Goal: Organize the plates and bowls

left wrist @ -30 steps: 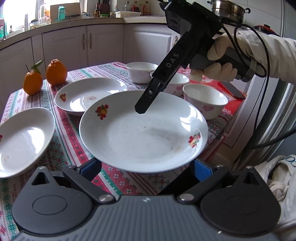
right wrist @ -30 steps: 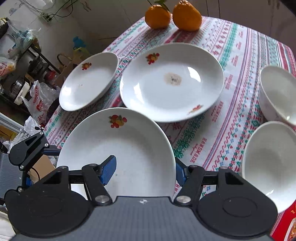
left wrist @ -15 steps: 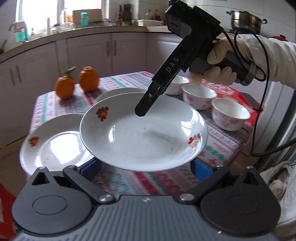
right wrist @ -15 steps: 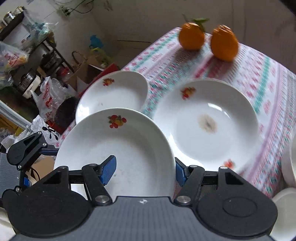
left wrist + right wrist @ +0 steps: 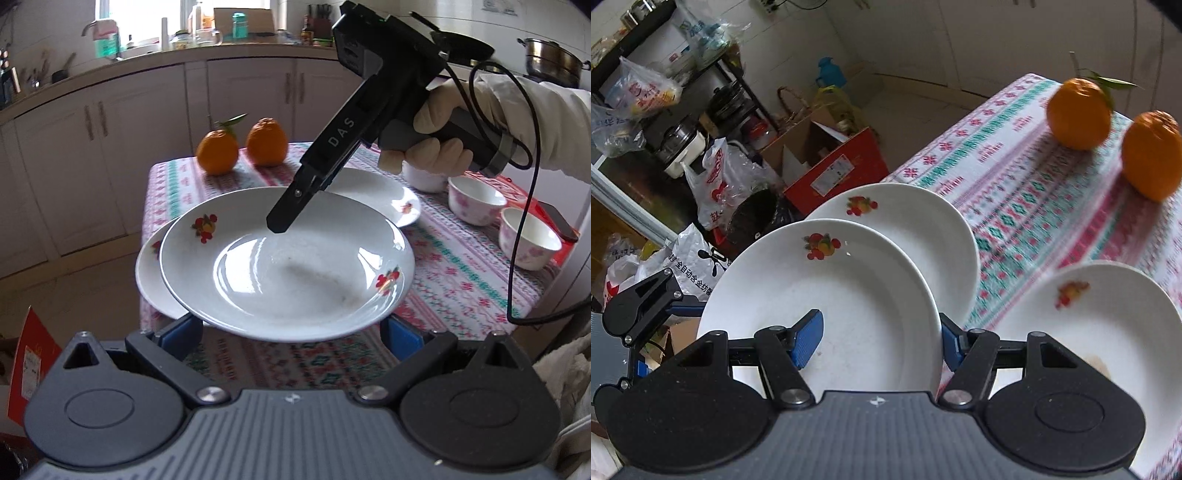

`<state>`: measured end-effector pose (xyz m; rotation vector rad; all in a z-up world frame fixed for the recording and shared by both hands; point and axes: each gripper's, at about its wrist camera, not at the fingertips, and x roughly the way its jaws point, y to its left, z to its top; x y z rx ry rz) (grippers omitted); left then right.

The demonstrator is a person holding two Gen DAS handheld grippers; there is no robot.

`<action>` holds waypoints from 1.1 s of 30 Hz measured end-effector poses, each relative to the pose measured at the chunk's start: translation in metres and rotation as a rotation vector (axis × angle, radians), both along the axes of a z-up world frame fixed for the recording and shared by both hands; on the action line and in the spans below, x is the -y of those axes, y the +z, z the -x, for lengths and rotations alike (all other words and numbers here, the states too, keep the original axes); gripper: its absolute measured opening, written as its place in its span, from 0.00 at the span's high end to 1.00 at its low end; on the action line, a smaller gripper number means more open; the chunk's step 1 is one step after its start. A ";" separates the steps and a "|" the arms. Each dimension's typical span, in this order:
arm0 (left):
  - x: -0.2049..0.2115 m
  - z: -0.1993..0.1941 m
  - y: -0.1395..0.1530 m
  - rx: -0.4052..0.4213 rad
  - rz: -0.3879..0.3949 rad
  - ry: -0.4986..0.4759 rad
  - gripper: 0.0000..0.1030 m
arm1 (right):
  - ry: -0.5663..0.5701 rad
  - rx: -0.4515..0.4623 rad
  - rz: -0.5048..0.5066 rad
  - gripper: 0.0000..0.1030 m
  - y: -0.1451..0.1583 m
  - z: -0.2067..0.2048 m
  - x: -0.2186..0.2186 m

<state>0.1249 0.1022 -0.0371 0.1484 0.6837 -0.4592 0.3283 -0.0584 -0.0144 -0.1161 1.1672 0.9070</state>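
Observation:
A white plate with fruit decals (image 5: 288,273) hangs above the table's left corner, held from two sides. My right gripper (image 5: 879,341) is shut on its rim, one blue pad inside the plate and one outside. In the left wrist view the right gripper (image 5: 280,221) reaches down onto the far rim from a gloved hand. My left gripper (image 5: 291,328) holds the near rim, its pads mostly hidden beneath it. A second decal plate (image 5: 923,229) lies on the cloth directly below, partly covered. A third plate (image 5: 1108,325) lies further right.
Two oranges (image 5: 218,151) stand at the far end of the patterned tablecloth (image 5: 461,280). Three small floral bowls (image 5: 476,199) and a phone (image 5: 557,221) sit at the right. Off the table's left edge are a red box (image 5: 834,170), bags and shelves.
Both grippers carried the plate sideways, away from the bowls and past the large plate. It now hangs over the plate at the table's left corner.

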 end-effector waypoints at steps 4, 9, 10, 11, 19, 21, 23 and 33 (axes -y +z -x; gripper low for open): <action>-0.007 -0.005 -0.004 -0.009 0.001 0.016 0.02 | 0.012 -0.012 0.008 0.31 -0.006 -0.009 -0.012; -0.014 -0.012 -0.007 -0.018 0.012 0.026 0.02 | 0.014 -0.024 0.014 0.31 -0.013 -0.018 -0.020; -0.014 -0.013 -0.006 -0.018 0.014 0.026 0.02 | 0.013 -0.026 0.015 0.31 -0.014 -0.019 -0.020; -0.015 -0.014 -0.007 -0.017 0.015 0.026 0.02 | 0.012 -0.027 0.016 0.31 -0.015 -0.020 -0.021; -0.019 -0.024 -0.011 -0.026 0.033 0.033 0.02 | 0.010 -0.031 0.025 0.31 -0.022 -0.028 -0.024; -0.020 -0.026 -0.012 -0.030 0.038 0.036 0.02 | 0.008 -0.033 0.028 0.31 -0.023 -0.029 -0.024; -0.021 -0.027 -0.012 -0.028 0.038 0.039 0.02 | 0.007 -0.031 0.035 0.31 -0.024 -0.030 -0.026; -0.024 -0.035 -0.016 -0.046 0.046 0.044 0.02 | -0.006 -0.035 0.026 0.32 -0.026 -0.035 -0.024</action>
